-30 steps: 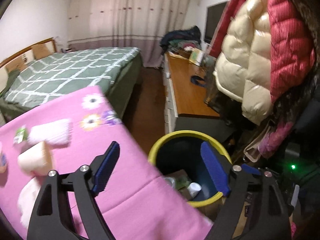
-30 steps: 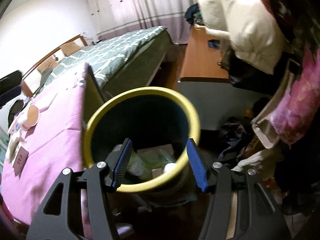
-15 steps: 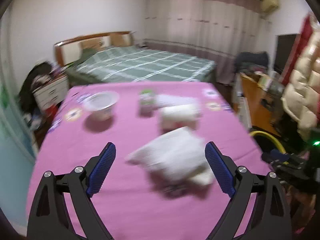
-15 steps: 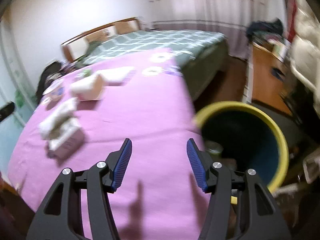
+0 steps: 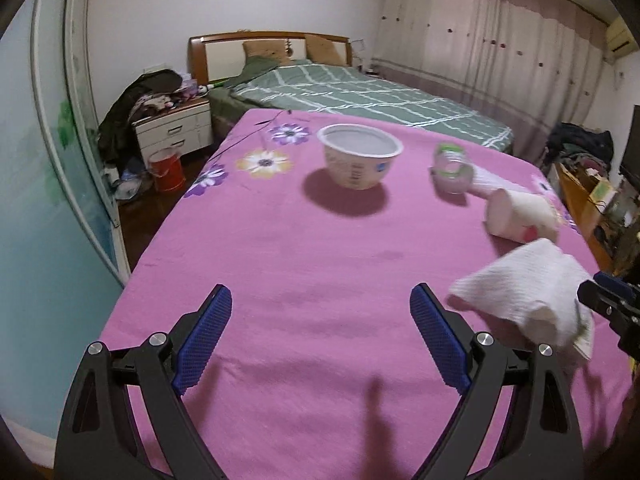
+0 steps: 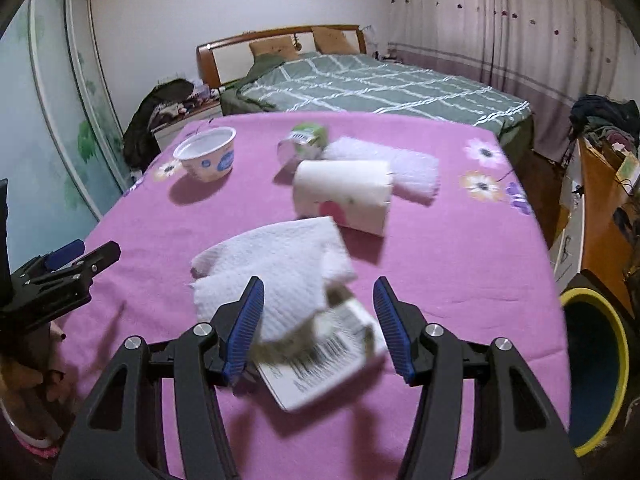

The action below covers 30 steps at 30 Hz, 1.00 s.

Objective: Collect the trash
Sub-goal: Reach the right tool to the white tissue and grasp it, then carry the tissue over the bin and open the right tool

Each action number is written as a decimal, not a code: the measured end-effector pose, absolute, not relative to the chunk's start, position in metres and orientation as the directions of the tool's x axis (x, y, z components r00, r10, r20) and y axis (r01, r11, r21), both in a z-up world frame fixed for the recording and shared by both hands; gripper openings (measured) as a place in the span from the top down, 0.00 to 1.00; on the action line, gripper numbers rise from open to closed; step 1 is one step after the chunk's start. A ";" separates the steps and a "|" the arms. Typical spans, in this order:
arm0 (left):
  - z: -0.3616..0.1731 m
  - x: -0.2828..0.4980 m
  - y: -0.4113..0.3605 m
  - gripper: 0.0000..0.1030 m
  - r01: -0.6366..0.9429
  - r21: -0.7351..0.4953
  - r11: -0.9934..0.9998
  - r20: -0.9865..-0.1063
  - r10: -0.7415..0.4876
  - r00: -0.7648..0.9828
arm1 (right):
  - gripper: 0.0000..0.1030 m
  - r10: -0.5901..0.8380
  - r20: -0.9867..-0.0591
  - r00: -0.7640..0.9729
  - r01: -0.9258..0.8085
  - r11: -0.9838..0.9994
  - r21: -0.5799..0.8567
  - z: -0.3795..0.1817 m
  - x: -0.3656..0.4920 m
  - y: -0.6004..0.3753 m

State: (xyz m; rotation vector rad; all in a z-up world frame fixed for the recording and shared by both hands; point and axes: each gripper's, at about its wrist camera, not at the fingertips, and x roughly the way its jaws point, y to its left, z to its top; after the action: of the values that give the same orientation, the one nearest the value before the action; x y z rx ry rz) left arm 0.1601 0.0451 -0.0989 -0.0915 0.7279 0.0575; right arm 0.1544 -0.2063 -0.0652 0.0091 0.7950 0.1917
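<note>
My left gripper [image 5: 320, 296] hangs open over bare pink tablecloth [image 5: 320, 248], nothing between its fingers. Ahead of it stand a white paper bowl [image 5: 360, 160] and a small green-labelled bottle [image 5: 452, 170] on its side, with a toilet roll [image 5: 520, 216] to the right. My right gripper [image 6: 319, 292] is open just above a white paper towel [image 6: 276, 268] that lies over a barcoded carton [image 6: 324, 364]. Its pads touch neither. The yellow-rimmed bin [image 6: 592, 360] stands on the floor at the table's right.
A white tissue pack [image 6: 384, 164] lies behind the toilet roll [image 6: 344, 196]. A green checked bed [image 5: 360, 92] is beyond the table. A nightstand [image 5: 176, 128] and a red bucket [image 5: 166, 166] sit far left; a wooden cabinet [image 6: 600, 208] runs along the right.
Both grippers swung away from the bin and back over the pink table. The left jaws stand a little wider than a second ago. The right gripper now hovers over the towel and carton.
</note>
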 end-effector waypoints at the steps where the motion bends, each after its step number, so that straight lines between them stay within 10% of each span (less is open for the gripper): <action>1: -0.102 0.165 0.051 0.13 -0.088 -0.090 0.992 -0.680 0.004 0.733 | 0.47 0.174 -0.712 0.681 -0.168 0.983 0.079 -0.067 0.157 -0.203; 4: -0.102 0.173 0.057 0.13 -0.107 -0.115 0.988 -0.679 0.000 0.734 | 0.51 0.166 -0.719 0.675 -0.174 0.983 0.063 -0.072 0.162 -0.193; 8: -0.103 0.178 0.056 0.12 -0.112 -0.133 0.985 -0.681 -0.009 0.732 | 0.90 0.169 -0.724 0.669 -0.200 0.979 0.044 -0.076 0.167 -0.184; 30: -0.109 0.181 0.063 0.10 -0.127 -0.164 0.978 -0.696 -0.024 0.718 | 0.93 0.132 -0.475 0.870 -0.107 0.991 0.080 0.048 0.119 -0.259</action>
State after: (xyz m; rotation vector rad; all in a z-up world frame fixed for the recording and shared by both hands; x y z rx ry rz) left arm 0.1807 0.0631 -0.1092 -0.2067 0.7694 0.0575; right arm 0.1188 -0.2585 0.0483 0.0514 0.4997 0.1254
